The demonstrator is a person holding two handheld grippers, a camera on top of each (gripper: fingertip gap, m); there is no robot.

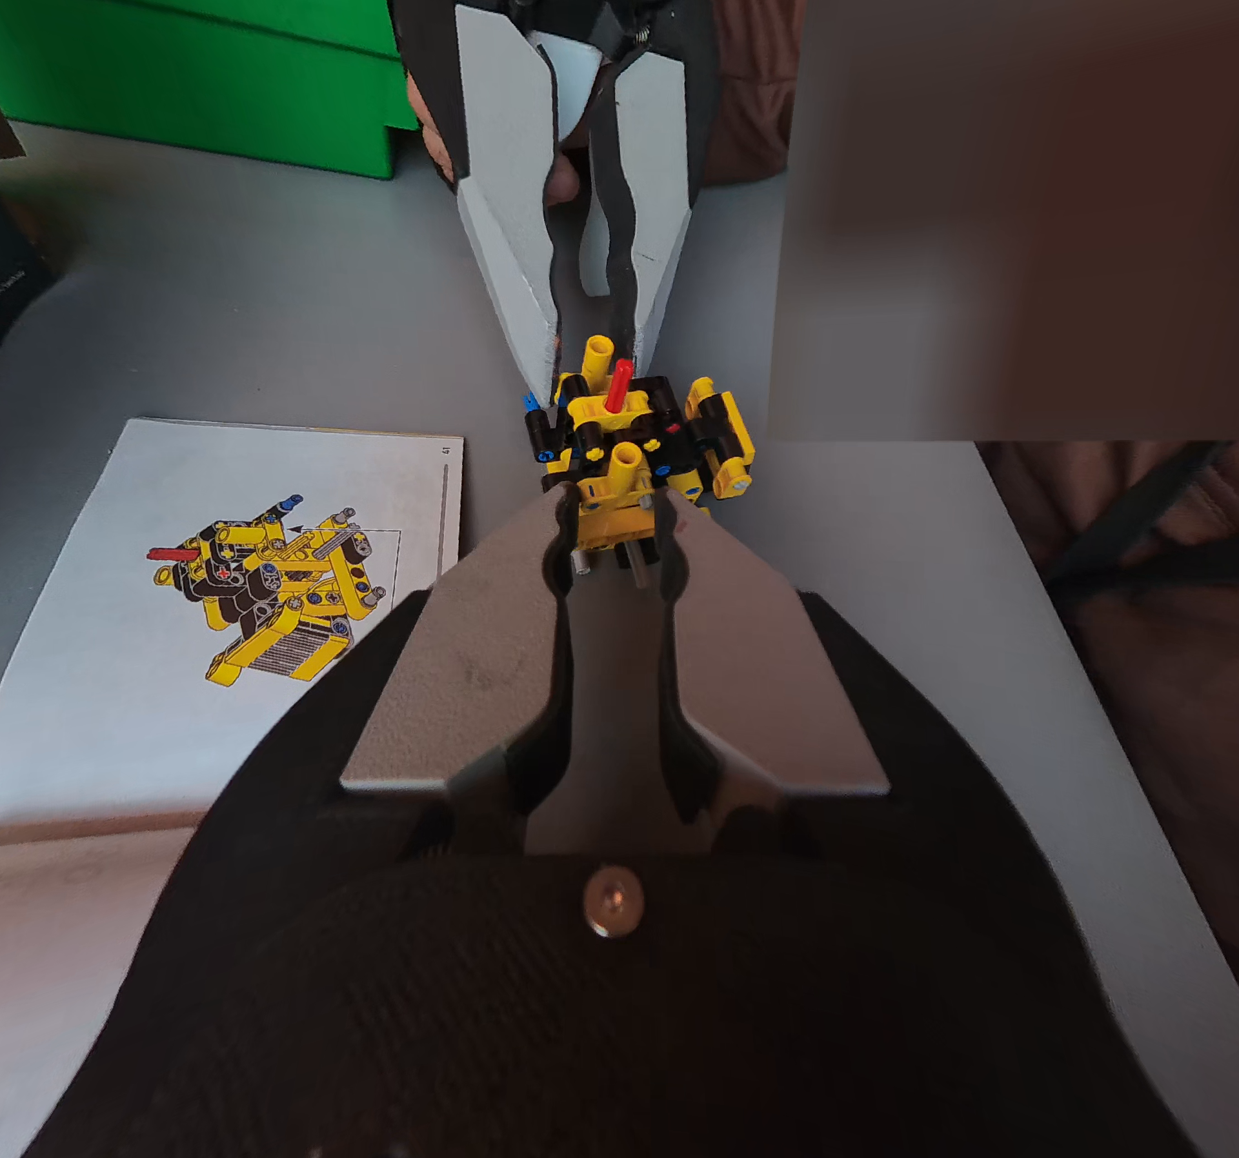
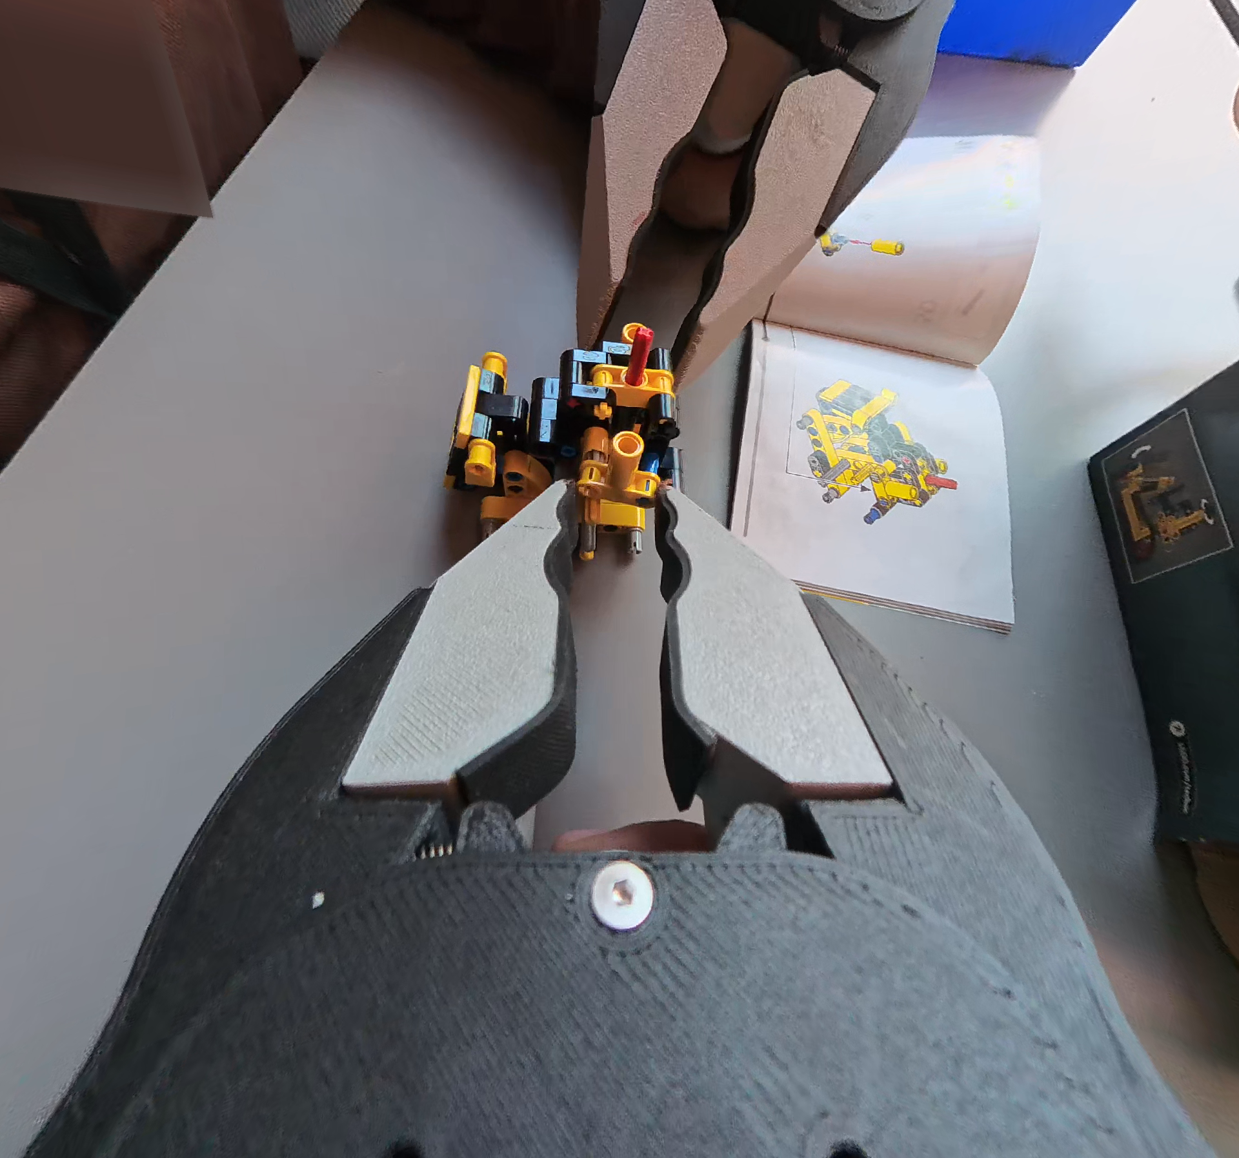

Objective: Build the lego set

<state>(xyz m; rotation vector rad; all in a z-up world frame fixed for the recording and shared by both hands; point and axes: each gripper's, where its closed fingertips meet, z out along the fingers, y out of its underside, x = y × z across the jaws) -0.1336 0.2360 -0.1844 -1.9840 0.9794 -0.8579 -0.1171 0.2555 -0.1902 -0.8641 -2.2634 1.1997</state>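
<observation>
The yellow-and-black lego model (image 1: 637,455) sits on the grey bench (image 1: 268,295), its long axis running between the 2 claws, red pin (image 1: 618,385) pointing up. The left claw (image 1: 615,506) pinches one end, the right claw (image 2: 615,499) the opposite end. An open booklet (image 1: 134,589) lies beside it.

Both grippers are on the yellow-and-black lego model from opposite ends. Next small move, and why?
Probably press the two ends gently together to seat the joint. The left gripper pinches one end of the yellow-and-black lego model on the grey table, and the right gripper brackets the opposite end. The red axle stands upright on top, so avoid knocking it.
</observation>
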